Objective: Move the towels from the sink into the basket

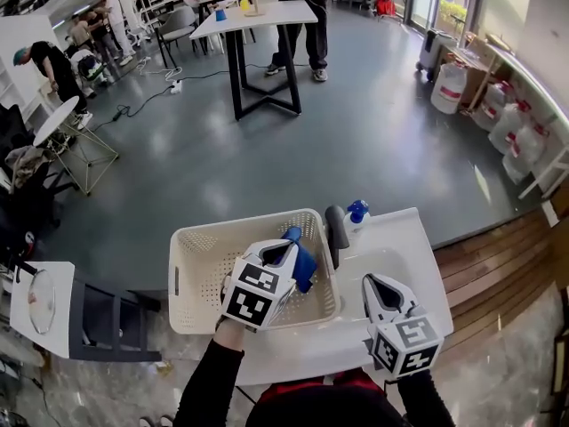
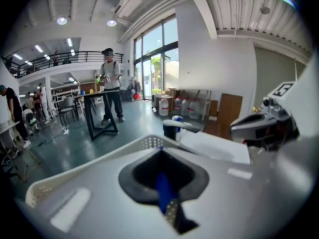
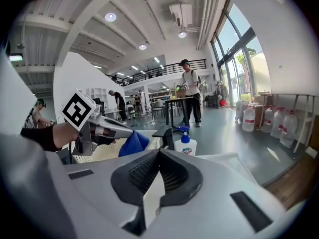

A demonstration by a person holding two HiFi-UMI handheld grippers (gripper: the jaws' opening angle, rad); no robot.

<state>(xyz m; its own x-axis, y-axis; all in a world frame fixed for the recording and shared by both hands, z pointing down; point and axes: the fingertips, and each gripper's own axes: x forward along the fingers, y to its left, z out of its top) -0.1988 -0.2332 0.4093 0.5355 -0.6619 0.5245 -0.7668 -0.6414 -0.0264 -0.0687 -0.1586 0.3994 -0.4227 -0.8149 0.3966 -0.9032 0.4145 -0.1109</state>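
Left gripper [image 1: 289, 241]: jaws pressed shut on a blue towel [image 1: 304, 265]. The left gripper view shows a strip of blue cloth pinched between the pads. In the head view the towel hangs from the jaws inside the far right part of the white perforated basket [image 1: 182, 278], close to its right wall. Contact with the basket floor cannot be confirmed.

Right gripper [image 1: 372, 283]: jaws pressed together at the tips, nothing held. It is positioned over the near part of the white sink [image 1: 420, 238], well apart from the towel.

Layout: the basket stands at the left of the white counter and the sink at the right, just beside each other. A black faucet [image 1: 336, 228] rises at the far edge between them. A soap bottle [image 1: 357, 212] with a blue pump stands just right of the faucet.

Right gripper view: the left gripper is at left with the towel bunched at its jaws above the basket rim. The faucet and soap bottle are at centre, beyond the right gripper's jaws.

Surroundings: grey floor beyond the counter; a white-topped table [image 1: 253, 16] on a black frame at the far side, with a person [image 1: 302, 25] standing behind it; white jugs [image 1: 449, 87] along the right wall.
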